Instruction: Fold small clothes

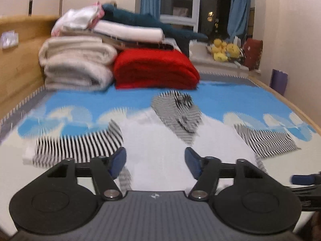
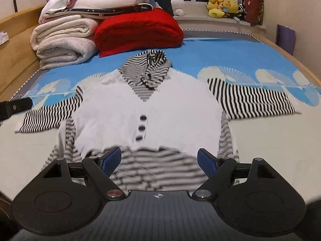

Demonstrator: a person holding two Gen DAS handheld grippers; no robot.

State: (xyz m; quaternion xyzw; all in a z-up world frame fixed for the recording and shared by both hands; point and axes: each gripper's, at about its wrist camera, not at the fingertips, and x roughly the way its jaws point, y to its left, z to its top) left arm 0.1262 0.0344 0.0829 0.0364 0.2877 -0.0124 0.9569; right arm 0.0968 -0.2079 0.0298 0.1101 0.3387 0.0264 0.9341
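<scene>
A small white top (image 2: 152, 104) with black-and-white striped sleeves, striped hood and three dark buttons lies flat, front up, on the bed. Its sleeves are spread to both sides. My right gripper (image 2: 159, 160) is open and empty just above the striped hem, at its middle. My left gripper (image 1: 155, 162) is open and empty over the white body (image 1: 160, 140) near the left striped sleeve (image 1: 78, 146). The left view is blurred. The left gripper's edge shows at the far left of the right wrist view (image 2: 15, 106).
The bed has a blue and white cover (image 2: 230, 52) and wooden rails (image 2: 18, 60). Folded cream blankets (image 2: 64, 42), a red blanket (image 2: 138, 30) and stacked linens lie at the head. Yellow plush toys (image 2: 222, 6) sit on the window sill.
</scene>
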